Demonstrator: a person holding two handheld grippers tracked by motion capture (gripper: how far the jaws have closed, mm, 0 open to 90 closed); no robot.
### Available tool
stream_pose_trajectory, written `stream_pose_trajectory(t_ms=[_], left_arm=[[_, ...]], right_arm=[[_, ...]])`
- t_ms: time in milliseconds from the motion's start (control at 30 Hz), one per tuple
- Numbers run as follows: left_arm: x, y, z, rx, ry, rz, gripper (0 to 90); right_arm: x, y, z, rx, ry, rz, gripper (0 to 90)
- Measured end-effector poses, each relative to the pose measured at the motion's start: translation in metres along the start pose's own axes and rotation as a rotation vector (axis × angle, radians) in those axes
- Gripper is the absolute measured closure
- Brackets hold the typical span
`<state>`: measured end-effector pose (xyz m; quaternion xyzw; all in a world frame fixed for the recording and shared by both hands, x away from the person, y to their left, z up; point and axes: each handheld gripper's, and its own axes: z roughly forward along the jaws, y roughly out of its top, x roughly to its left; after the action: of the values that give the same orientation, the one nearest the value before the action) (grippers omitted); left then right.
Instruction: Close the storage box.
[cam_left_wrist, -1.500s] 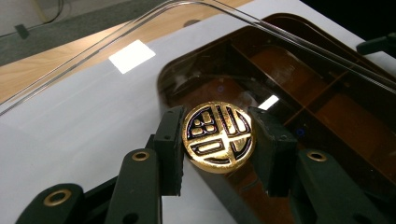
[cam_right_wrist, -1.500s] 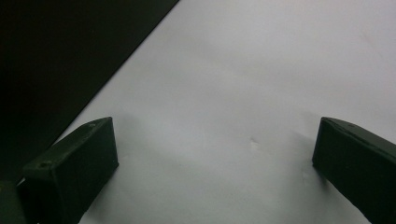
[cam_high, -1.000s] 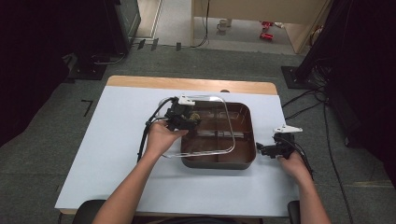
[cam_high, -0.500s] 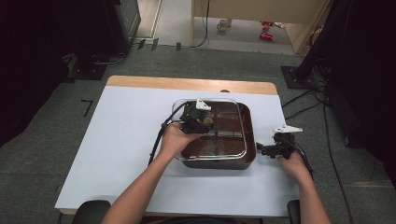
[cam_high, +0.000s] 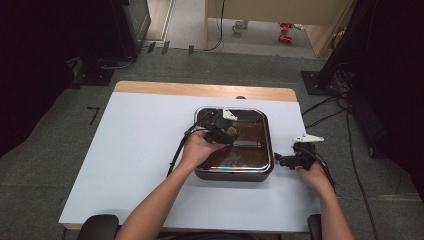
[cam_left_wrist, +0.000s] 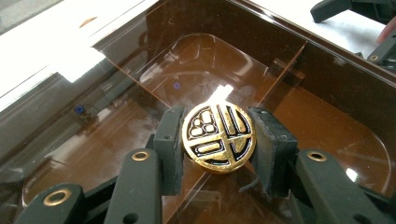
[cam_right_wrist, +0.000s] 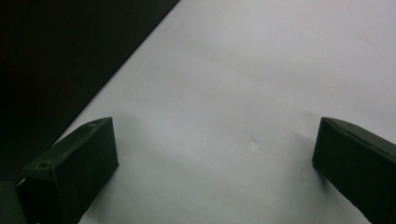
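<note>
Grey-carpeted room, white desk (cam_high: 130, 165). Your left claw (cam_left_wrist: 218, 140) grips the lid knob (cam_left_wrist: 218, 134); the lid (cam_high: 260, 131) sits over the pan (cam_high: 234, 174), seemingly seated or nearly. Remaining: let go. Right claw (cam_right_wrist: 205, 154) spread wide, empty, beside the pan.

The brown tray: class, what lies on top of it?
A clear lid covers the brown tray, and the left claw grips the lid's gold knob. Glare and the hand hide part of the tray's inside.
</note>
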<state>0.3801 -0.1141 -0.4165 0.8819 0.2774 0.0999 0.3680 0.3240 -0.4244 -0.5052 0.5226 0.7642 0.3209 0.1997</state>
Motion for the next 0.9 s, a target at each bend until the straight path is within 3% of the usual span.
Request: stream_pose_trajectory(t_ms=[300,733,900], left_arm=[[-0.0064,0.0008,0.0057,-0.005,-0.017,0.005,59.1],[-0.0031,-0.0014,0.0061,-0.015,-0.048,-0.032,57.7],[-0.0013,0.0003,-0.0005,-0.044,-0.059,-0.033,47.5]], right_arm=[[0.0001,0.0,-0.0001,0.0,0.001,0.002,0.0],[0.0001,0.0,-0.0001,0.0,0.0,0.002,0.0],[0.0,0.0,0.0,0.0,0.0,0.001,0.0]])
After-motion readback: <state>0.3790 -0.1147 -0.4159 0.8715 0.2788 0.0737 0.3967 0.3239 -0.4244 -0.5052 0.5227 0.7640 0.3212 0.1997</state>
